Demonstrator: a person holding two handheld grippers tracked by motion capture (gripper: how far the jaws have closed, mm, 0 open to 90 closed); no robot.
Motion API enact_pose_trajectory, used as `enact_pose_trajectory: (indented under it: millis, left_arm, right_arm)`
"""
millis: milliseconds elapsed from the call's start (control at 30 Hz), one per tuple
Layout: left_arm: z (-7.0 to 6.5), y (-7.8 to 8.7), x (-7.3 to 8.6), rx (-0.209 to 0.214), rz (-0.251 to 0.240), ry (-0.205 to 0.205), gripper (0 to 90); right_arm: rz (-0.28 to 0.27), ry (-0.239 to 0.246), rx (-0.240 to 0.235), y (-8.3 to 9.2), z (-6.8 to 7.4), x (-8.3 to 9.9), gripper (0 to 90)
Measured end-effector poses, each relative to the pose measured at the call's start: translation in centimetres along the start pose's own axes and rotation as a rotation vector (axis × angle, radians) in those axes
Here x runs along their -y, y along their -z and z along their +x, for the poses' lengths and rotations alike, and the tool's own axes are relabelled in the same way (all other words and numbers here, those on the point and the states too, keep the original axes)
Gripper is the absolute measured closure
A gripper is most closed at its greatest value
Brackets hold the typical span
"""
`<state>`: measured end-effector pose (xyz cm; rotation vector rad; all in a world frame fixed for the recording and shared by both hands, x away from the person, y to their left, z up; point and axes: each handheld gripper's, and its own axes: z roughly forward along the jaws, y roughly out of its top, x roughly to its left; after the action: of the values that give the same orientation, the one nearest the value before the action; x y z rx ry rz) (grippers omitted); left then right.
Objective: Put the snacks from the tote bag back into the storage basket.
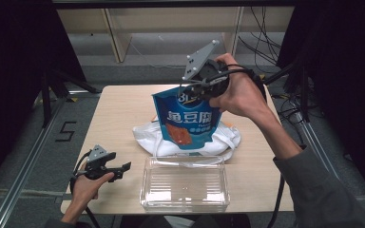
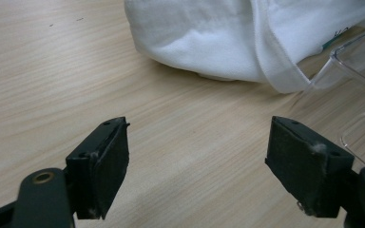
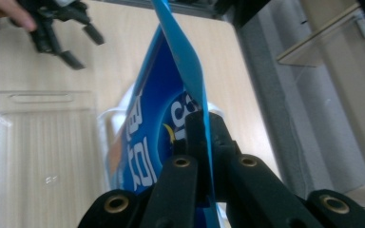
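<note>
A blue snack bag (image 1: pixel 187 118) with white lettering hangs upright above the table, over a white cloth bag (image 1: pixel 147 135). My right gripper (image 1: pixel 190 91) is shut on the snack bag's top edge; in the right gripper view the blue snack bag (image 3: pixel 157 128) is pinched between the two black jaws of the right gripper (image 3: pixel 206 130). My left gripper (image 1: pixel 123 167) rests low at the table's front left, open and holding nothing. In the left gripper view the left gripper (image 2: pixel 197 147) has its jaws wide apart over bare wood, with the white cloth bag (image 2: pixel 209 38) beyond them.
A clear plastic box (image 1: pixel 185 183) stands at the table's front middle, just before the cloth bag; its corner (image 2: pixel 356 61) shows in the left gripper view. Wooden shelving (image 1: pixel 171 28) and cables lie behind the table. Metal rails run along the floor at the left.
</note>
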<state>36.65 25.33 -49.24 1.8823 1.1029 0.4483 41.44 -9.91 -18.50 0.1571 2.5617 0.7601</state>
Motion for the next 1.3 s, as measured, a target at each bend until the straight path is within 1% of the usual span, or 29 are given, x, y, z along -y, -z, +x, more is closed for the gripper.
enact_pose_trajectory:
  millis: [33,67,100,133,200,233,267,367,433,467,500,533,567,600,633,667,700,733,767,833,933,967,1000,1033,1067,1100,1133,1200,1300]
  left_arm:
    - [0.0,0.0,-0.1,-0.003,0.002,-0.002,21.5]
    - [0.0,0.0,-0.1,-0.003,-0.004,-0.001,21.5]
    - [0.0,0.0,-0.1,-0.003,0.001,-0.002,21.5]
    - [0.0,-0.1,-0.1,-0.003,0.0,-0.004,21.5]
    - [0.0,-0.1,0.0,-0.001,0.003,-0.002,21.5]
    - [0.0,0.0,-0.1,-0.004,0.001,-0.006,21.5]
    - [0.0,-0.1,-0.1,-0.006,-0.002,-0.003,21.5]
    - [0.1,0.0,0.0,-0.007,0.002,0.002,21.5]
    - [0.1,0.1,-0.1,-0.012,0.001,-0.011,21.5]
    - [0.2,0.1,-0.1,-0.012,0.001,-0.011,21.5]
    - [0.2,0.1,-0.1,-0.011,0.002,-0.013,21.5]
    - [0.1,0.0,0.0,-0.009,-0.002,0.0,21.5]
    - [0.1,0.1,0.0,-0.01,0.0,-0.001,21.5]
    - [0.2,0.1,-0.1,-0.011,-0.004,-0.001,21.5]
    - [0.2,0.1,-0.1,-0.011,-0.005,-0.001,21.5]
    - [0.2,0.1,-0.1,-0.012,-0.003,-0.001,21.5]
    - [0.2,0.1,0.0,-0.01,-0.004,0.0,21.5]
    - [0.2,0.1,0.0,-0.015,0.0,-0.003,21.5]
    - [0.3,0.1,-0.1,-0.014,-0.004,-0.01,21.5]
    - [0.3,0.1,-0.1,-0.018,-0.004,-0.01,21.6]
    - [0.3,0.2,0.0,-0.021,0.0,0.002,21.5]
    - [0.3,0.1,-0.1,-0.02,-0.002,0.002,21.5]
    - [0.3,0.1,-0.1,-0.02,-0.003,0.001,21.5]
    - [0.3,0.1,0.0,-0.022,-0.001,0.001,21.6]
    - [0.3,0.1,0.0,-0.022,-0.002,0.002,21.6]
    - [0.3,0.2,0.0,-0.023,-0.002,0.004,21.6]
    - [0.3,0.1,-0.1,-0.02,-0.006,0.003,21.5]
    - [0.3,0.1,-0.1,-0.02,-0.003,0.004,21.6]
    - [0.3,0.1,0.0,-0.02,0.0,-0.003,21.5]
  right_arm:
    - [0.007,-0.029,-0.014,0.2,0.5,0.1,90.0]
    - [0.001,0.0,-0.012,0.2,0.6,0.1,90.0]
    - [0.011,-0.017,-0.016,0.4,0.9,0.2,90.0]
    - [0.006,0.014,-0.03,0.5,1.1,0.2,90.0]
    - [0.025,-0.017,-0.037,0.8,1.8,0.2,90.0]
    - [0.013,0.007,-0.045,0.8,1.8,0.2,90.0]
    - [0.011,0.01,-0.03,0.9,2.2,0.3,90.0]
    - [-0.003,0.037,-0.053,1.1,2.8,0.4,90.0]
    - [-0.001,0.013,-0.049,1.2,3.4,0.4,90.0]
    - [-0.016,0.061,-0.06,1.1,3.4,0.5,90.0]
    - [-0.013,0.072,-0.056,1.1,3.5,0.5,90.0]
    - [-0.011,0.046,-0.063,1.1,4.0,0.5,90.0]
    - [-0.012,0.079,-0.073,1.0,4.0,0.6,90.0]
    - [-0.017,0.063,-0.059,0.9,4.3,0.7,90.0]
    - [-0.005,0.055,-0.069,0.9,4.6,0.8,90.0]
    - [-0.024,0.078,-0.074,0.7,4.7,0.9,90.0]
    - [-0.009,0.063,-0.078,0.7,4.9,0.9,90.0]
    - [-0.018,0.082,-0.091,0.6,5.1,1.1,90.0]
    - [-0.018,0.082,-0.091,0.6,5.1,1.1,90.0]
    - [-0.015,0.064,-0.103,0.5,5.6,1.5,90.0]
    - [-0.009,0.067,-0.115,0.3,5.9,1.8,90.0]
    - [0.0,0.042,-0.116,0.3,6.2,1.9,90.0]
    - [-0.008,0.068,-0.128,0.0,6.1,2.1,90.0]
    - [-0.007,0.066,-0.127,-0.2,6.3,2.2,90.0]
    - [0.005,0.045,-0.132,-0.3,6.6,2.4,90.0]
    - [-0.001,0.072,-0.141,-0.6,6.5,2.5,90.0]
    - [0.01,0.042,-0.138,-0.8,6.9,2.7,90.0]
    - [-0.018,0.086,-0.156,-1.4,6.7,2.9,90.0]
    - [-0.02,0.075,-0.18,-2.2,7.0,3.4,90.0]
